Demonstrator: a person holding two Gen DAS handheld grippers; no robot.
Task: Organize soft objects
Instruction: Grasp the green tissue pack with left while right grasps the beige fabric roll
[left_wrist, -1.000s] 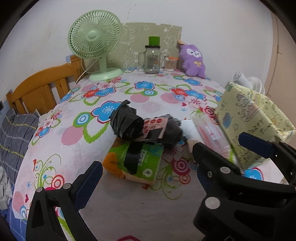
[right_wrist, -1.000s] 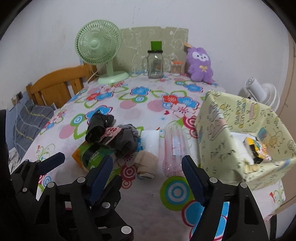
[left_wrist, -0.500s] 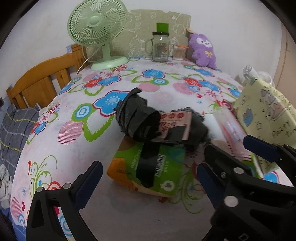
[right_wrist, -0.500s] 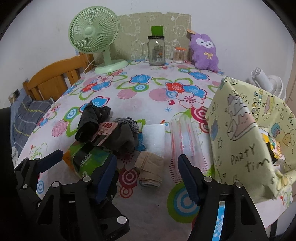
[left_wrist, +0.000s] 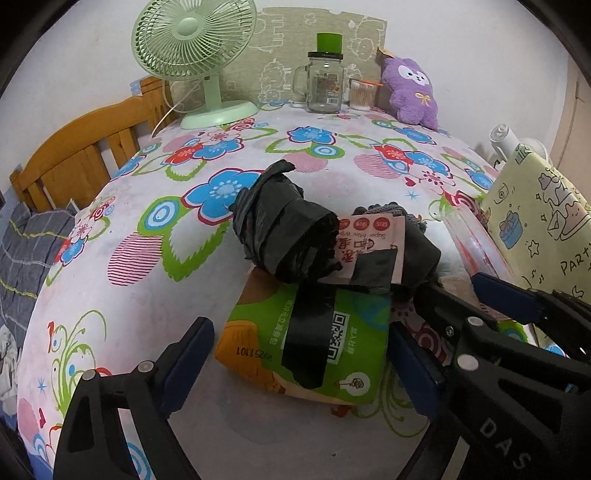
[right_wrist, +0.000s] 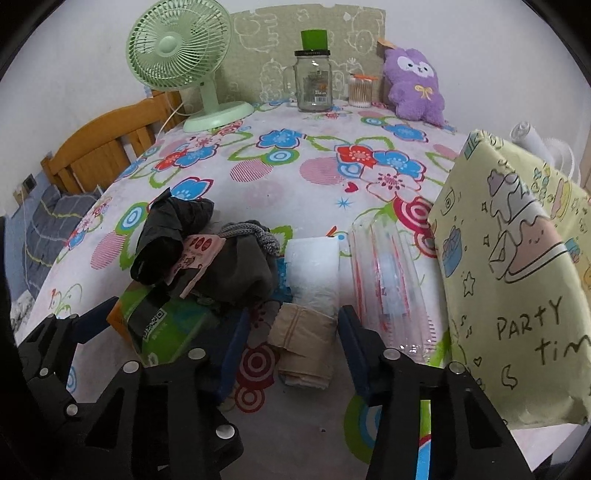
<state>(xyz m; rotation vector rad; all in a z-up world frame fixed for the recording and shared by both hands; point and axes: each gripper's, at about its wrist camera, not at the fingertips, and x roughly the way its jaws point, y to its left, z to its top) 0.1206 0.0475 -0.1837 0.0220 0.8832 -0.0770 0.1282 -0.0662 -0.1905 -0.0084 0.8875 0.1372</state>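
A green and orange tissue pack (left_wrist: 332, 332) lies on the flowered tablecloth (left_wrist: 147, 280) under a black bag roll (left_wrist: 284, 229) and a dark grey cloth bundle (right_wrist: 236, 269). My left gripper (left_wrist: 299, 350) straddles the pack and its jaws are closing; the pads stand just off the pack's sides. A beige folded cloth (right_wrist: 303, 339) lies to the right of the pile. My right gripper (right_wrist: 295, 343) is around it with its jaws closing, and a small gap still shows at the left pad. A purple plush (left_wrist: 410, 92) leans at the back wall.
A yellow gift bag (right_wrist: 517, 280) stands open at the right edge. A clear bag roll (right_wrist: 388, 280) and a white folded sheet (right_wrist: 314, 266) lie beside the beige cloth. A green fan (left_wrist: 195, 55), glass jar (left_wrist: 325, 85) and swab pot (left_wrist: 360, 96) stand at the back. A wooden chair (left_wrist: 85, 155) is on the left.
Both grippers came forward and down onto the pile. Their jaws narrowed, the right more than the left. The pack and the beige cloth now sit between the fingers.
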